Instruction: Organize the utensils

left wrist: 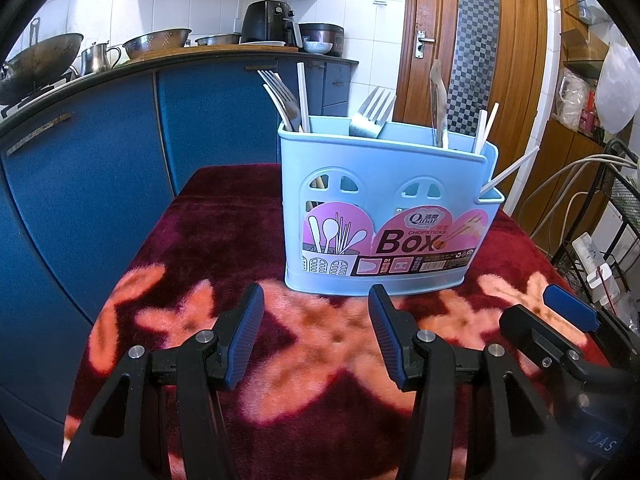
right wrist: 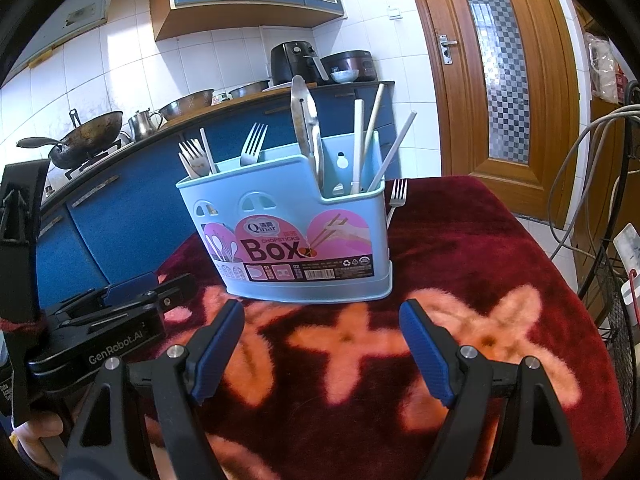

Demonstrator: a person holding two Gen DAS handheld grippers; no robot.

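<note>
Nearest the lens, the left claw [left wrist: 316,336] is seen released, its blue pads [left wrist: 246,332] parted over the red flowered cloth [left wrist: 200,216] with nothing between them. The right claw [right wrist: 322,344] is likewise released, spread wider, and nothing is gripped there either. Both are held just short of the near face of the blue utensil box [left wrist: 384,208], which is stood upright straight ahead of the left claw and a little left of centre for the right one.

Out from the claws, the box is found already loaded: forks [left wrist: 282,96] at the left end, another fork [left wrist: 372,114] in the middle, a spatula [right wrist: 304,120] upright right of it, chopsticks [right wrist: 370,140] leaning in the small right-hand compartment.

One loose fork [right wrist: 397,196] is spotted beyond the box's far right corner, on the cloth, tines pointing away; whether it is touching the box cannot be told. Its long axis is judged to run near-to-far. It is seen only from the right wrist, so the right claw is judged the nearer one, with a reach around the box's right end called for.
</note>
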